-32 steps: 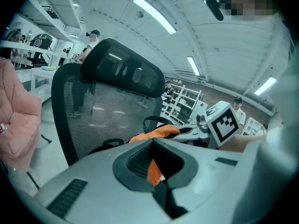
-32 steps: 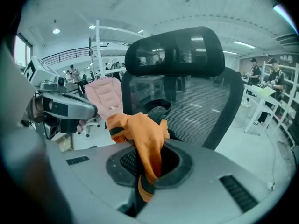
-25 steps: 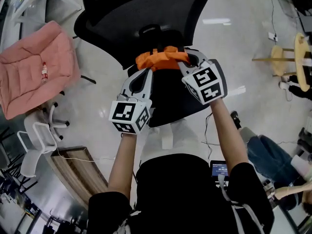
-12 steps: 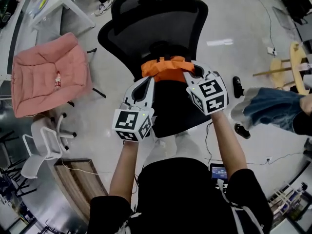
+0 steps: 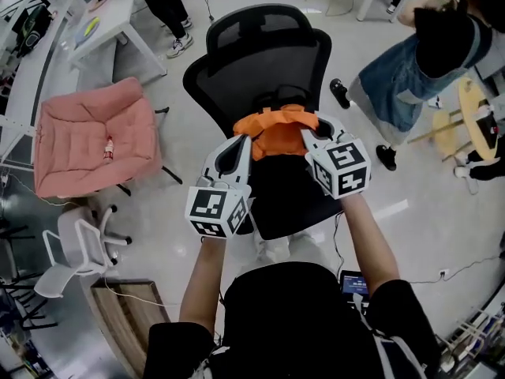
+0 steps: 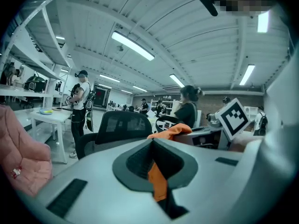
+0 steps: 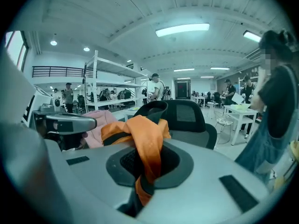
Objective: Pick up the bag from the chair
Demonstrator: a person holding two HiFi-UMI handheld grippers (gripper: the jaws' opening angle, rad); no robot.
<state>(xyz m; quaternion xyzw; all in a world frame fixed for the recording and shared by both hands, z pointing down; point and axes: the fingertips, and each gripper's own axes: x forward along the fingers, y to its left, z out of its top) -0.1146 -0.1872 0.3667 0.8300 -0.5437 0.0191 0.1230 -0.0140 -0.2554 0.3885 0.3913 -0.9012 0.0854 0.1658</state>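
Two grippers, one bag, three chairs.

- Bag (image 5: 278, 129), one: orange cloth with dark trim, bunched up. It hangs between the two grippers, over the far part of the black chair's seat and just in front of the backrest. Whether it touches the seat cannot be told, and its inside does not show.
- Left gripper (image 5: 242, 143), one: jaws pressed together on a strip of the bag's orange cloth, at the bag's left end.
- Right gripper (image 5: 308, 136), one: jaws pinching a twisted fold of the bag at its right end, with cloth draped over the jaw tops.
- Black chair (image 5: 260, 58), one: mesh back and headrest, standing at the centre, directly beyond the person holding the grippers.
- Pink chair (image 5: 91, 136), one: padded, to the left of the black chair and apart from it. One small item lies on its cushion, too small to name.
- White chair (image 5: 75, 239), one: small, standing near and left of the pink chair.
- Table (image 5: 110, 18), one: white, at far left.
- Bystander (image 5: 426, 50), one: at far right, wearing a dark top and blue denim.
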